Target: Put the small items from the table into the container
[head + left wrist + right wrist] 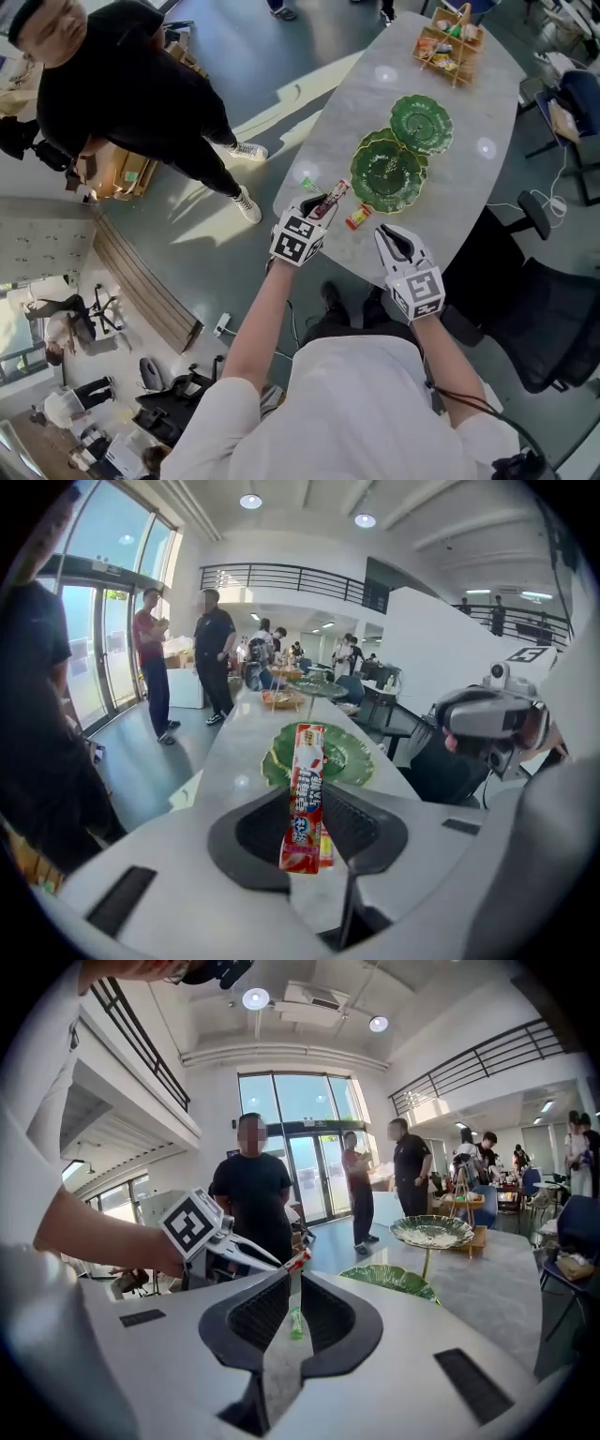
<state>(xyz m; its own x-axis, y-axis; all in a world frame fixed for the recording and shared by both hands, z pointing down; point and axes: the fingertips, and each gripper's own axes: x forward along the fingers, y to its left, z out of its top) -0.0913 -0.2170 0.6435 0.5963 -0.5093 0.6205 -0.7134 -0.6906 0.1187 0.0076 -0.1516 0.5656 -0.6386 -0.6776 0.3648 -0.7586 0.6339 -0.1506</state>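
Your left gripper (314, 810) is clamped on a red candy packet (307, 766), held above the tabletop (469, 192) short of the green plates (389, 171). Your right gripper (292, 1286) stands slightly open and empty, and a small green sweet (296, 1324) lies on the tabletop beyond it.

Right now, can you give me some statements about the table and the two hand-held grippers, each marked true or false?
1. The left hand-held gripper grips a red candy packet. True.
2. The right hand-held gripper holds a green plate. False: its jaws stand apart and hold nothing.
3. A wooden basket stands at the far end of the table. True.
4. The red and yellow packet lies on a green leaf-shaped plate. False: it lies on the table beside the plate.
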